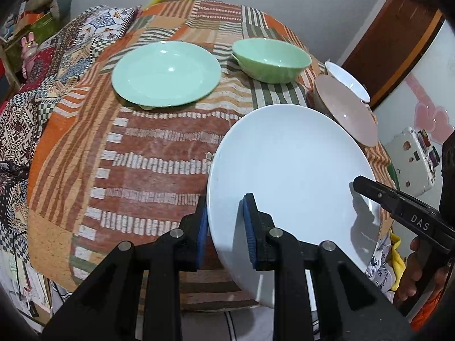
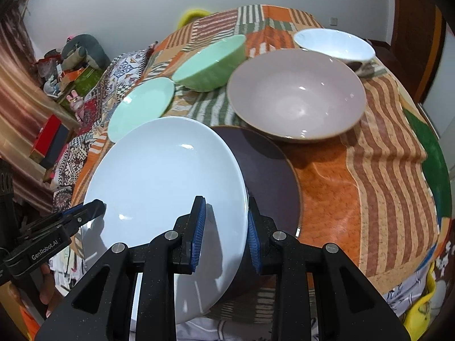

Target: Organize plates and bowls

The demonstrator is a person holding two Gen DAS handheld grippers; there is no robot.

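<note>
Both grippers clamp one white plate (image 1: pixel 290 167), carried tilted above the near part of the table (image 1: pixel 159 153). Left gripper (image 1: pixel 224 227) is closed on the plate's near-left rim, one pad on top, one under. Right gripper (image 2: pixel 224 227) is closed on the near-right rim the same way. In the left wrist view the right gripper's black finger reaches onto the plate's right edge. Neither is open, neither empty.

The step looks like carrying the white plate to a stacking spot. The dark plate (image 2: pixel 270 170) lies flat on the cloth just beyond and partly under the white plate's right side, a likely target, though that is a guess. To do it well: keep both grips even, level the plate before lowering, and set it down flat and centred, not edge first. Release both sides together only once it rests.

Other dishes:
- Pink bowl (image 2: pixel 295 96) sits just beyond the dark plate, close, so watch the white plate's far rim against it.
- White bowl (image 2: pixel 332 45) is far right.
- Green bowl (image 1: pixel 270 59) and green plate (image 1: pixel 166 74) are far left, well apart from the grippers.

Risk: the rim is glossy and the tilt steep, so the plate could slip if either grip eases.
</note>
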